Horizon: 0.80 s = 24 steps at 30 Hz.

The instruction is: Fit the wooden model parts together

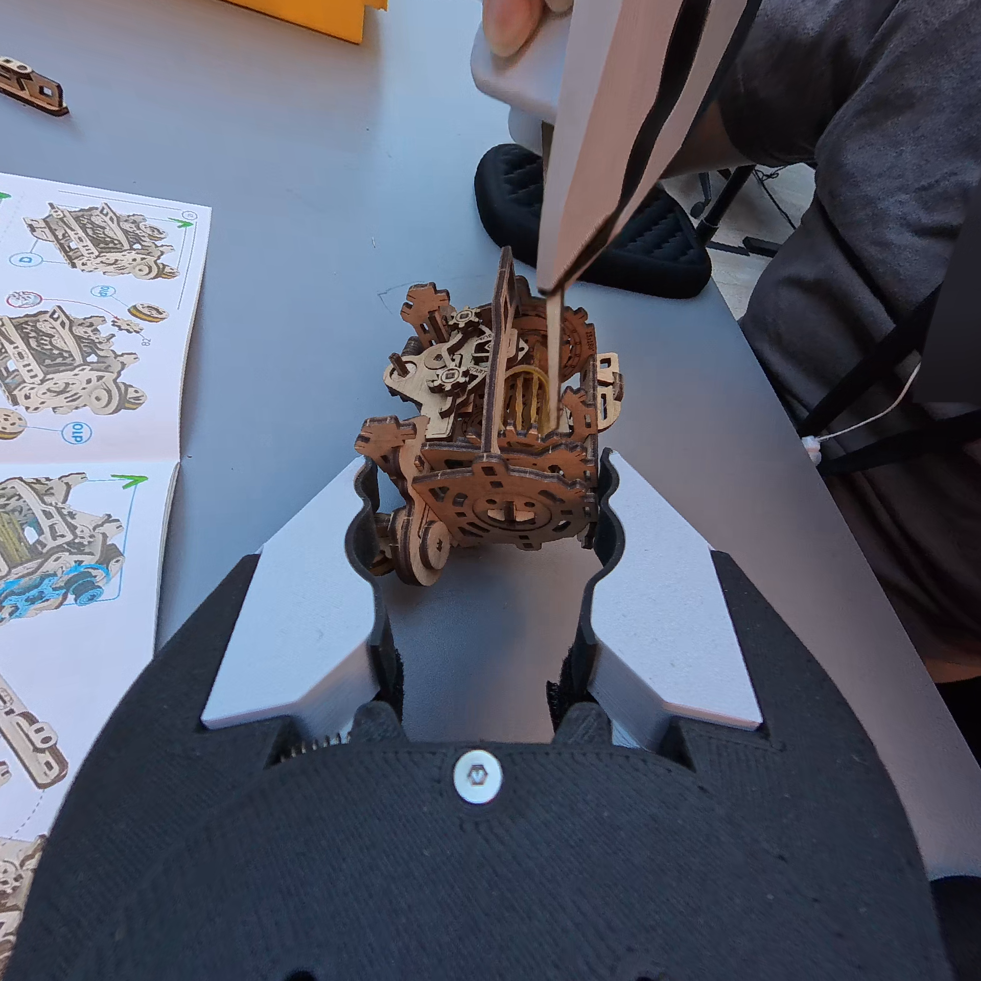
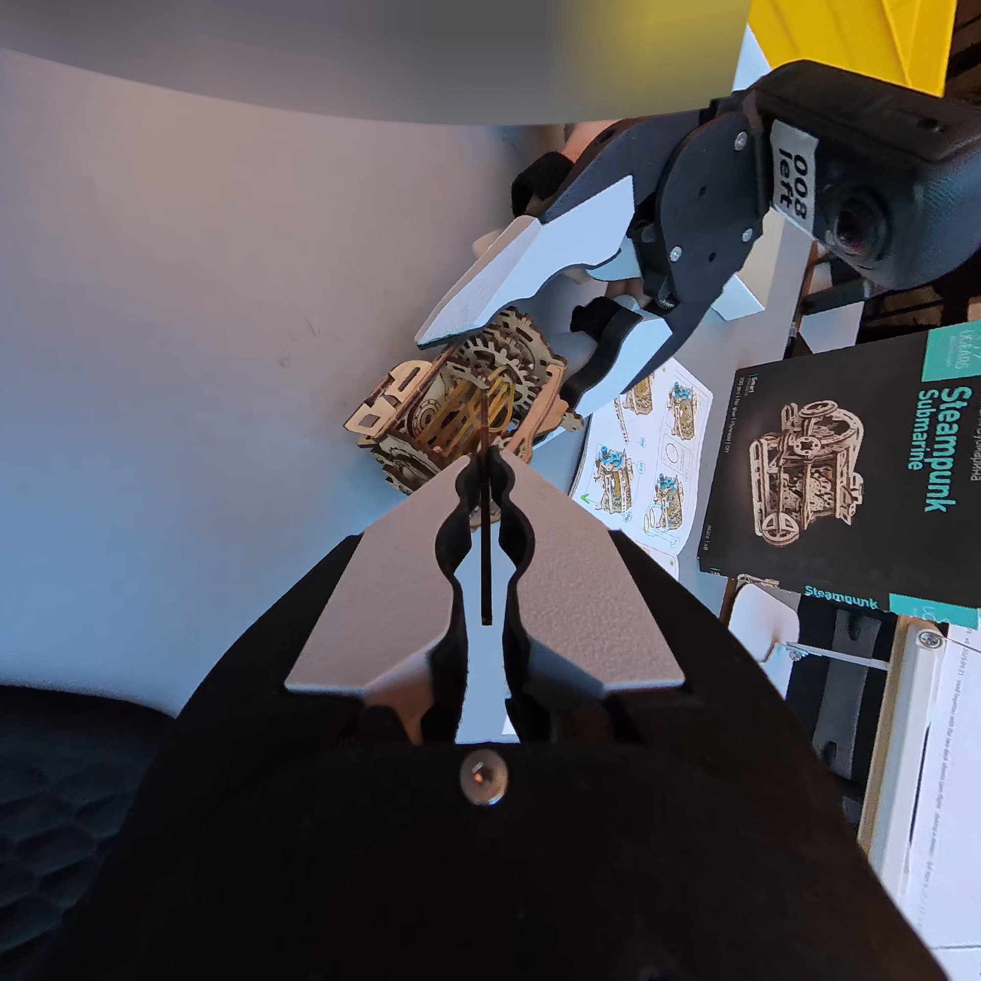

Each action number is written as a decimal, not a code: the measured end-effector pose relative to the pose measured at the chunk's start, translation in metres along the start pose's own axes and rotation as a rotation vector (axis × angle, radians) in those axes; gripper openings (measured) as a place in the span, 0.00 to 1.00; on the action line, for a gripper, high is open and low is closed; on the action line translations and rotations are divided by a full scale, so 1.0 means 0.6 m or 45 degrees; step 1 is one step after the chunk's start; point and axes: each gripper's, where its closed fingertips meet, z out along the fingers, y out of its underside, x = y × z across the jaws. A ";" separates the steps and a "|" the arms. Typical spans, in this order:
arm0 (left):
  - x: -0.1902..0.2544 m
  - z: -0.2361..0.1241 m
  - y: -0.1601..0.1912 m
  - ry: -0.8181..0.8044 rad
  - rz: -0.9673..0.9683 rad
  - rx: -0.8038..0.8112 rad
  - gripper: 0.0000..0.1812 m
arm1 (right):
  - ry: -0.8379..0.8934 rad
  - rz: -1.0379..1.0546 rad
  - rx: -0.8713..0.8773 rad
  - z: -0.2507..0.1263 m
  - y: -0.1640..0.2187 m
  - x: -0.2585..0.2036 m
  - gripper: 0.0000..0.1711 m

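Note:
The wooden model (image 1: 493, 440), a small gear-filled frame with yellow rubber bands inside, stands on the grey table (image 1: 297, 186). My left gripper (image 1: 485, 478) is shut on the wooden model, one finger against each side of its base. My right gripper (image 1: 552, 286) comes down from above, shut on a thin wooden stick (image 1: 554, 361) whose lower end is down among the rubber bands. In the right wrist view, the stick (image 2: 485, 557) runs between my right gripper's (image 2: 485, 462) pads into the model (image 2: 451, 409). The left gripper (image 2: 499, 371) straddles the model there.
An open instruction booklet (image 1: 79, 371) lies left of the model, with a loose wooden piece (image 1: 32, 90) and a yellow sheet (image 1: 318, 16) farther back. A black box (image 2: 838, 467) lies beyond the booklet (image 2: 637, 451). The table edge and a person's clothing (image 1: 876, 265) are close on the right. Left tips to right tips: about 6 centimeters.

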 end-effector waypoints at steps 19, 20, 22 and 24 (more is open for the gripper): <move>0.001 0.000 0.000 -0.014 0.011 0.000 0.45 | 0.179 -0.057 -0.077 -0.019 -0.005 0.019 0.01; 0.001 0.000 0.000 -0.015 0.012 0.000 0.45 | 0.193 -0.052 -0.077 -0.019 -0.005 0.022 0.01; 0.001 0.000 0.000 -0.015 0.011 0.000 0.45 | 0.179 -0.022 -0.048 -0.016 -0.010 0.021 0.01; 0.000 0.000 0.000 -0.015 0.009 0.000 0.45 | 0.133 -0.006 -0.009 -0.016 -0.016 0.014 0.01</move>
